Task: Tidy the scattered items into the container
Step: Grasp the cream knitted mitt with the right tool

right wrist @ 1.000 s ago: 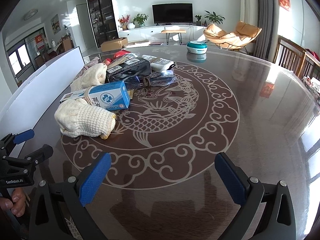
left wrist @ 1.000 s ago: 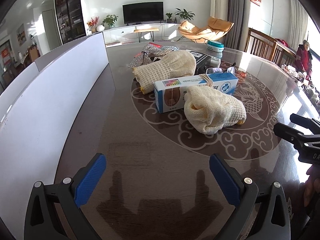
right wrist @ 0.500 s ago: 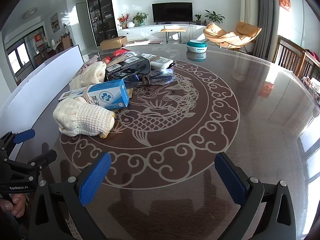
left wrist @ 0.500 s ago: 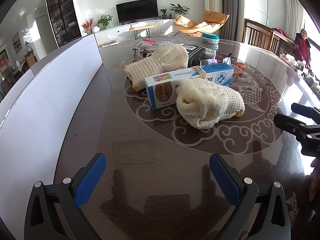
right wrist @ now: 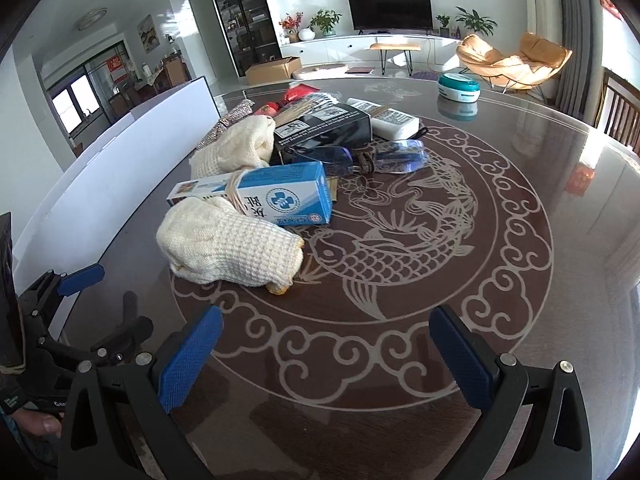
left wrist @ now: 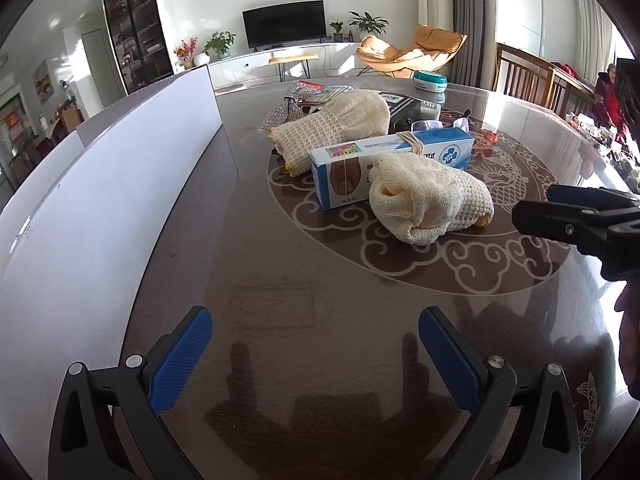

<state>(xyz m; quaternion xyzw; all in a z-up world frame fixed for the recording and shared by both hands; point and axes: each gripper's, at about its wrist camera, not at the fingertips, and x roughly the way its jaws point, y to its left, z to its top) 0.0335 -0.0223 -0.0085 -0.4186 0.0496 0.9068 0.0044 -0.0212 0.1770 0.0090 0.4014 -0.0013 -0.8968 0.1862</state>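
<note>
A pile of items lies on the dark glass table. Nearest is a cream knitted glove, leaning on a blue and white box bound with a rubber band. Behind them lie a second cream glove, a black box, clear safety glasses and a glittery cloth. The white container's wall runs along the left. My left gripper is open and empty, short of the pile. My right gripper is open and empty too, just right of the near glove.
A teal and white round case sits at the table's far side. A white packet lies beside the black box. Wooden chairs stand to the right, where a person in red sits. A hand holds the left gripper.
Both grippers have moved forward toward the pile, so the near glove and box look larger. The right gripper now reaches further into the left wrist view. Nothing on the table has moved.
</note>
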